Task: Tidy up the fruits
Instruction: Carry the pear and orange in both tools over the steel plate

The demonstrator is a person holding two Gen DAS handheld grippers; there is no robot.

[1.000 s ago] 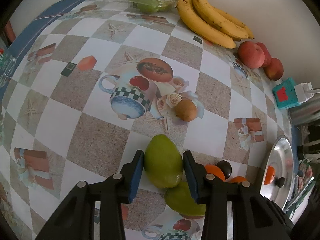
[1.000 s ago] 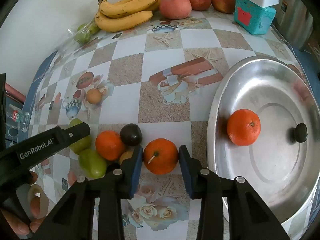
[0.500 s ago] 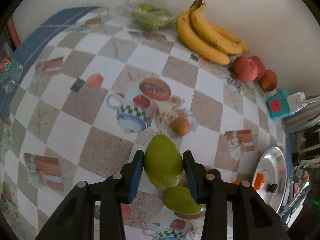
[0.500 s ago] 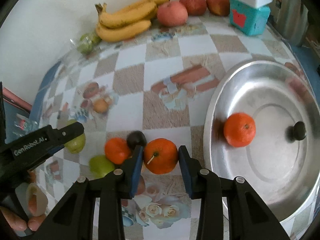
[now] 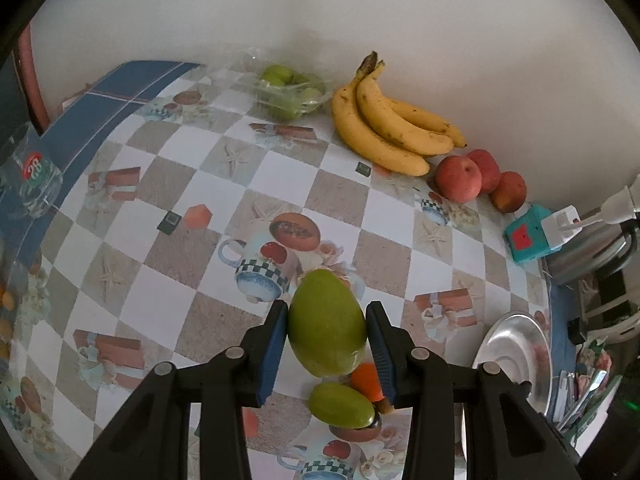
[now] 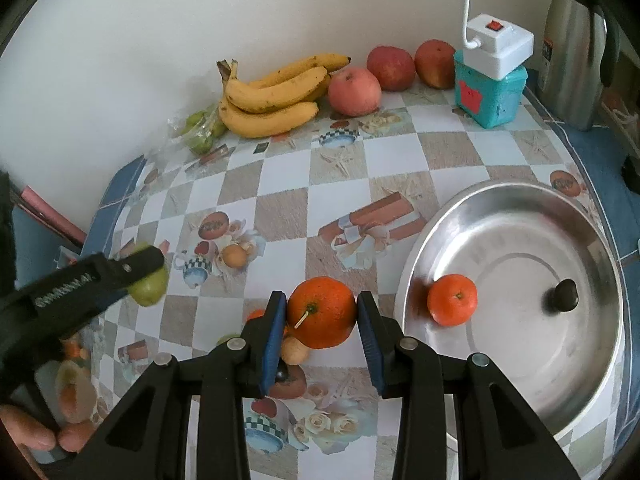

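Observation:
My left gripper [image 5: 327, 332] is shut on a green mango [image 5: 326, 322] and holds it above the table; it also shows in the right wrist view [image 6: 150, 280]. My right gripper [image 6: 321, 314] is shut on an orange [image 6: 322, 312], held above the table just left of the steel plate [image 6: 516, 208]. The plate holds another orange [image 6: 452, 299] and a small dark fruit [image 6: 562, 295]. A second green mango [image 5: 341, 405] and an orange [image 5: 366, 380] lie on the table below the left gripper.
Along the back wall lie bananas [image 6: 272, 96], three red apples [image 6: 354, 91] and a bag of green fruit [image 5: 290, 92]. A teal box with a white plug [image 6: 492, 88] and a steel kettle [image 6: 580, 40] stand at the right. A small brown fruit [image 6: 234, 256] lies mid-table.
Both grippers have risen from the table, the left with the green mango, the right with the orange. The fruit left on the table looks smaller and farther below.

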